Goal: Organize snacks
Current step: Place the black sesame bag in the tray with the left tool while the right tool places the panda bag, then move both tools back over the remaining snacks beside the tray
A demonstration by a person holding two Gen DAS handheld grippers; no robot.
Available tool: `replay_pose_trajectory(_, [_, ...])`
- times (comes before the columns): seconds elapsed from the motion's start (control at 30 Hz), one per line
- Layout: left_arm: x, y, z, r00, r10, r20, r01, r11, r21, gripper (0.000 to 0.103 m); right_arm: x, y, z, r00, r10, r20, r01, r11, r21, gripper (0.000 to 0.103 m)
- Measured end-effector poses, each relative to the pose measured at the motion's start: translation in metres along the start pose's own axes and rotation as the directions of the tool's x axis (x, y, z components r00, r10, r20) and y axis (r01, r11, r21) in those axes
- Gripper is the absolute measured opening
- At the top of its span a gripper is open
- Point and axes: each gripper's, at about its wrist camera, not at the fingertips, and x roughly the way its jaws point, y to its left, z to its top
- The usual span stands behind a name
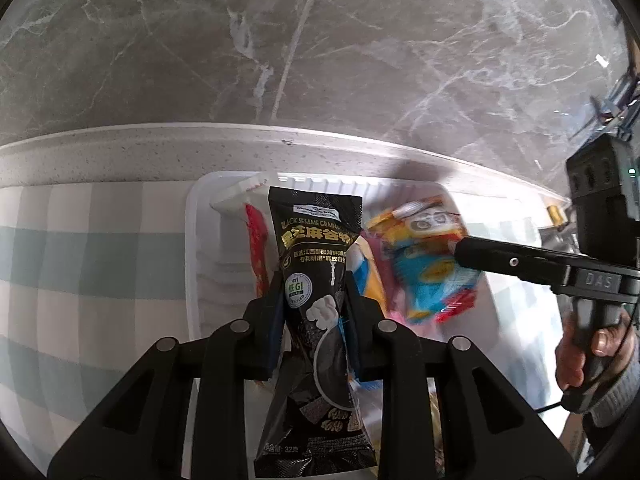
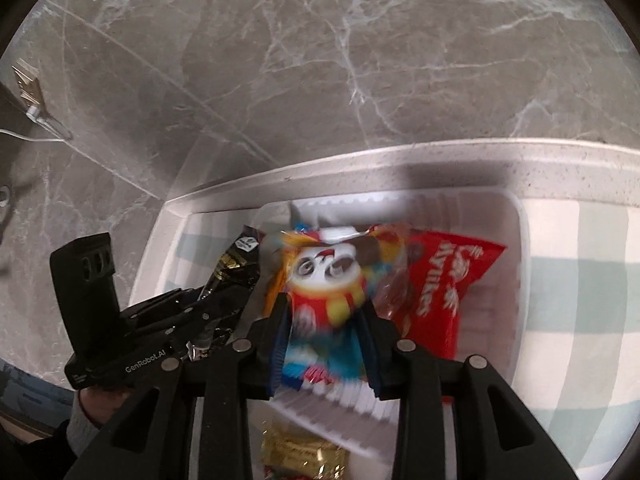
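My left gripper (image 1: 310, 292) is shut on a tall black sesame snack packet (image 1: 316, 280), held upright over the white tray (image 1: 192, 248). My right gripper (image 2: 324, 316) is shut on a colourful panda snack packet (image 2: 328, 276), also over the tray (image 2: 518, 280). In the left wrist view the panda packet (image 1: 424, 256) hangs from the right gripper's finger at the right. In the right wrist view the left gripper and the black packet (image 2: 232, 268) are at the left. A red snack bag (image 2: 440, 280) lies in the tray to the right.
The tray sits on a green-and-white checked cloth (image 1: 80, 264) by a speckled white ledge (image 1: 160, 148). Grey marble floor (image 1: 320, 40) lies beyond. A gold-wrapped snack (image 2: 300, 452) lies near the tray's front edge. A red packet (image 1: 256, 248) lies in the tray.
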Motion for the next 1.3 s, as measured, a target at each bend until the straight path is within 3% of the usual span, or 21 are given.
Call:
replay_pose_trajectory(0.1, [0.006,0.0,0.003,1.0,0.012,0.002,-0.012,1.0,-0.007,0.029,-0.004,0.002,-0.003,1.0,-0.016,0.021,0.017,1.0,-0.024,0.047])
replay_pose_trajectory(0.27, [0.002,-0.006,0.004,0.999,0.024,0.038,-0.024,1.0,0.014,0.032,-0.016,0.007,-0.013,0.998,-0.033,0.05,0.035,0.998,-0.05,0.049])
replay_pose_trajectory(0.37, [-0.004,-0.012,0.002,0.998,0.021,0.059,-0.022,1.0,0.022,0.049,-0.028,0.009,-0.024,0.997,-0.036,0.067,0.039,0.998,-0.054,0.05])
replay_pose_trajectory(0.73, [-0.034,-0.038,-0.031,0.996,0.038,0.082,-0.044,0.997,0.07,0.049,-0.063,0.026,-0.076,0.995,-0.052,0.083,0.058,0.996,-0.069,0.054])
replay_pose_trajectory(1.3, [-0.086,-0.066,-0.112,0.997,0.035,0.066,-0.044,0.989,0.145,0.051,-0.088,0.039,-0.151,0.996,-0.063,0.062,0.065,0.997,-0.033,0.055])
